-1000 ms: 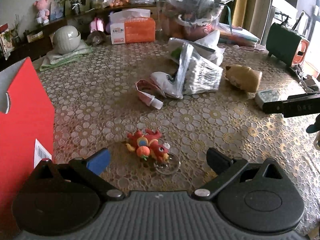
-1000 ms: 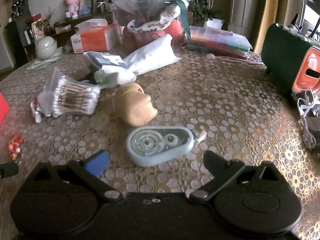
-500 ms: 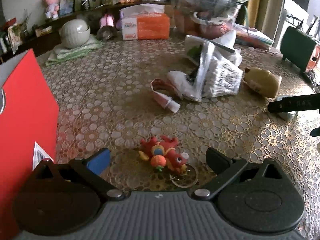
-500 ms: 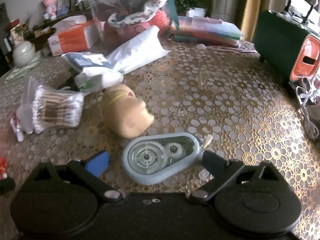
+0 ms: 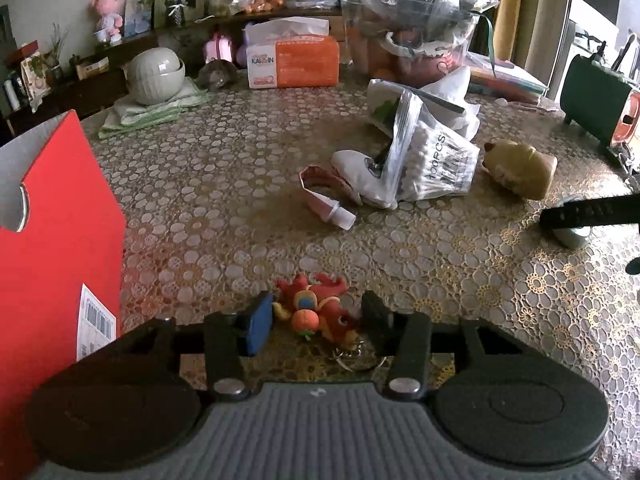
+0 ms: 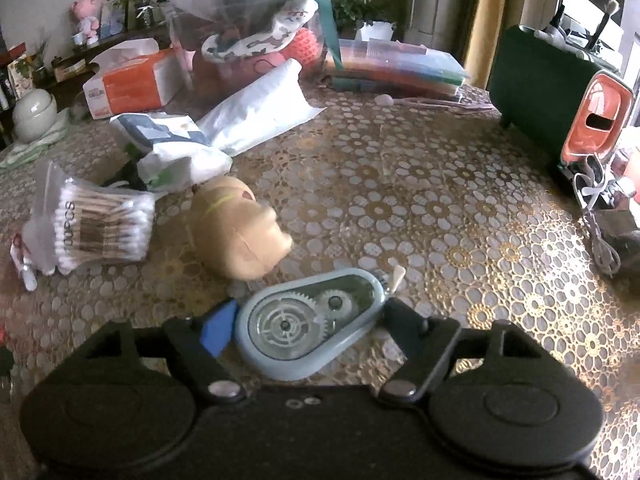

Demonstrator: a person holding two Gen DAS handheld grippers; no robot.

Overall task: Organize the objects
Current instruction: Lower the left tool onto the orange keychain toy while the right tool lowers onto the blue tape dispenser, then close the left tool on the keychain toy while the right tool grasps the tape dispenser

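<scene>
Red cardboard box (image 5: 52,240) with a barcode label stands just left of the left gripper (image 5: 316,316), whose jaws have just been closing around the small red and orange dragon keychain toy (image 5: 316,312); the blue pad looks to touch the toy's left side, though whether the right finger presses it I cannot tell. Its metal ring (image 5: 352,356) trails under the fingers and could snag or let the toy twist out on lifting. Ahead, the gold-patterned tablecloth (image 5: 224,184) lies bare. Further right, the right gripper (image 6: 308,320) has been narrowing onto the pale blue teardrop-shaped correction tape dispenser (image 6: 312,320), touching at both flanks; its rounded shell could squirt forward toward the tan plush toy (image 6: 240,236) just beyond. Rightward there is bare cloth up to the dark green appliance (image 6: 536,92).
</scene>
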